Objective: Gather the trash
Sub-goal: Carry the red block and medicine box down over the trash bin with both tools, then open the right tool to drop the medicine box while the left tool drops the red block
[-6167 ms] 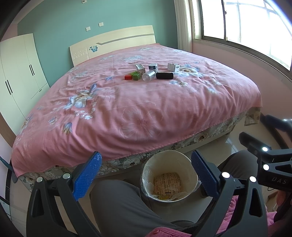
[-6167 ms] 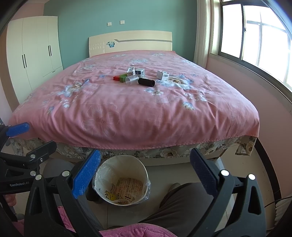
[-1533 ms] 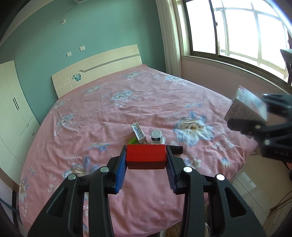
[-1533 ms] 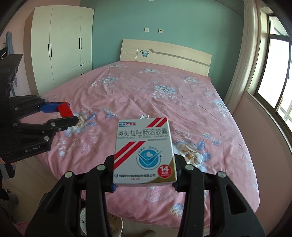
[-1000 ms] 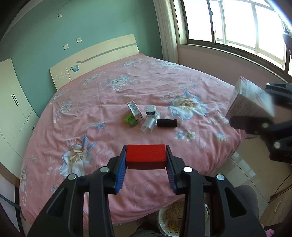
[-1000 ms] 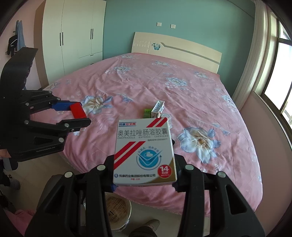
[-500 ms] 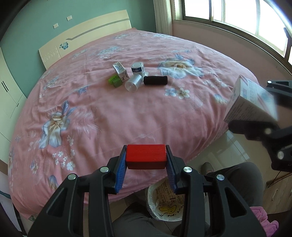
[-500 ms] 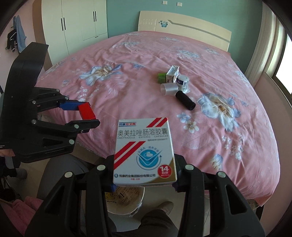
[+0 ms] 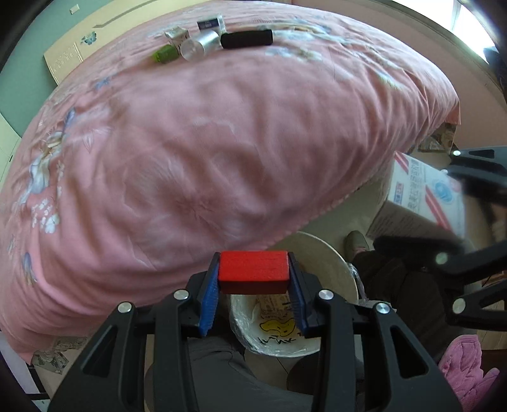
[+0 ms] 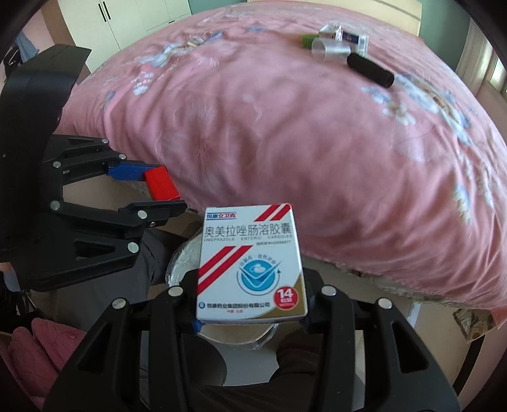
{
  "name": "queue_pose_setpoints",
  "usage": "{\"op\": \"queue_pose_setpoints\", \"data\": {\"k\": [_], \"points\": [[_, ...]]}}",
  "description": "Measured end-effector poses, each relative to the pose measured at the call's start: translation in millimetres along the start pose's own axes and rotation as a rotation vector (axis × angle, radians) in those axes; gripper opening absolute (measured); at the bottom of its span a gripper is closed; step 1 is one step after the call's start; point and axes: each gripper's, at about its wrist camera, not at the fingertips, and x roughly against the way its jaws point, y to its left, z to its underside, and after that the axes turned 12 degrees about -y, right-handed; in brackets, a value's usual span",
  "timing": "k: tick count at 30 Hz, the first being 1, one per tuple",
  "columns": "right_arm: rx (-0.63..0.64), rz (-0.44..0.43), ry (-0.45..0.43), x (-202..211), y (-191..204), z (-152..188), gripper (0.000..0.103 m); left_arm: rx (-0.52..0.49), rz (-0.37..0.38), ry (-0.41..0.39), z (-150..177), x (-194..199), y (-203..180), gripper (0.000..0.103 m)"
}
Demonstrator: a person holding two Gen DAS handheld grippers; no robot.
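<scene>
My left gripper (image 9: 253, 279) is shut on a red block (image 9: 253, 271), held over the near rim of a cream trash bin (image 9: 329, 266) lined with a clear bag; paper scraps lie inside. My right gripper (image 10: 250, 304) is shut on a white medicine box (image 10: 250, 263) with red stripes, directly above the same trash bin (image 10: 180, 260). The box (image 9: 421, 190) and right gripper also show at the right of the left wrist view. The left gripper with the red block (image 10: 160, 183) shows at the left of the right wrist view.
A bed with a pink floral cover (image 9: 221, 126) fills the background. On it lie a black cylinder (image 9: 247, 39), a clear cup (image 9: 199, 46), a green item (image 9: 163, 55) and small boxes (image 9: 209, 23). The person's grey trouser legs (image 9: 221, 374) flank the bin. Pink slippers (image 9: 465, 361) sit on the floor.
Both grippers have dropped and tilted downward from above the bed to just over the trash bin, still holding the red block and the medicine box.
</scene>
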Motion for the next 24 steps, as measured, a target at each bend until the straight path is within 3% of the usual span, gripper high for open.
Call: {"op": "queue_pose_setpoints", "data": {"k": [10, 24], "points": [[-0.048, -0.044, 0.149, -65.3, -4.8, 47.8, 0.044, 0.033, 0.043, 0.141, 44.8, -62.2, -7.7, 0.041], [-0.097, -0.086, 0.309, -143.0, -3.0, 88.1, 0.044, 0.079, 0.091, 0.297, 94.0, -131.3, -17.0, 0.041]]}}
